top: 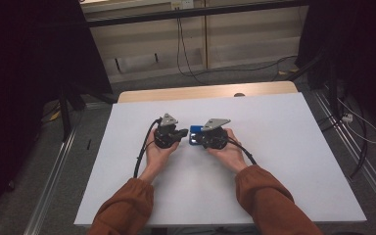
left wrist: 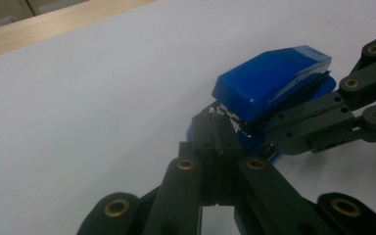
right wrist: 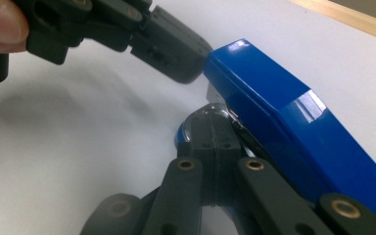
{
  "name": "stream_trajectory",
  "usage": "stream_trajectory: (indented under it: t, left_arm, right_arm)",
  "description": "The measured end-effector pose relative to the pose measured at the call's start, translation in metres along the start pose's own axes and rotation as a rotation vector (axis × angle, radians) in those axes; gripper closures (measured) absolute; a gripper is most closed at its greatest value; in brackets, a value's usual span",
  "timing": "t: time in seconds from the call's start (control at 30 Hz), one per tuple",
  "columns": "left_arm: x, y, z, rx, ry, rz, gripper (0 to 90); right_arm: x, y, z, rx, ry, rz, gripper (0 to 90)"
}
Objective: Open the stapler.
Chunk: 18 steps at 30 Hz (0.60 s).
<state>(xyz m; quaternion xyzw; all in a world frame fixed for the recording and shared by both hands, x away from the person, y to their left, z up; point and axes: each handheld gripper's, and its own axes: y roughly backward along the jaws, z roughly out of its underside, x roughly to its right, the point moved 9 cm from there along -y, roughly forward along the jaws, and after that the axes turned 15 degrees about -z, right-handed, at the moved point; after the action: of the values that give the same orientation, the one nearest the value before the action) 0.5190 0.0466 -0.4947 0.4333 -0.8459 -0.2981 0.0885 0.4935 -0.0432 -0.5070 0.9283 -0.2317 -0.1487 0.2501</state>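
Both tongs meet at a blue stapler

Left tongs (left wrist: 215, 134), jaws closed, touch the stapler's (left wrist: 274, 81) front end. Right tongs (right wrist: 214, 129), also closed, press against its underside. It sits between them, tilted above the white tabletop (top: 274, 147).

— We wear rust-orange long sleeves (top: 127, 208) gathered at the cuffs, don't we?

— Yes, and our black left gripper (top: 183, 132) and black right gripper (top: 194, 137) have brass-coloured rivets, grey three-cornered top plates and trailing black cables (top: 142, 152).
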Motion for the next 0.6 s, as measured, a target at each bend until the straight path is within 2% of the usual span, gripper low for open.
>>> stream_trajectory:
  t: [0.13,0.6]
  left_arm:
    - [0.0034,-0.0025,0.0024,-0.009,-0.001,0.002,90.0]
    - [0.0068,-0.0052,0.0026,-0.009,-0.016,-0.015,90.0]
  right_arm:
    - [0.0037,0.0004,0.0009,-0.005,-0.003,0.024,90.0]
    - [0.0038,-0.0001,0.0012,0.001,-0.021,0.028,90.0]
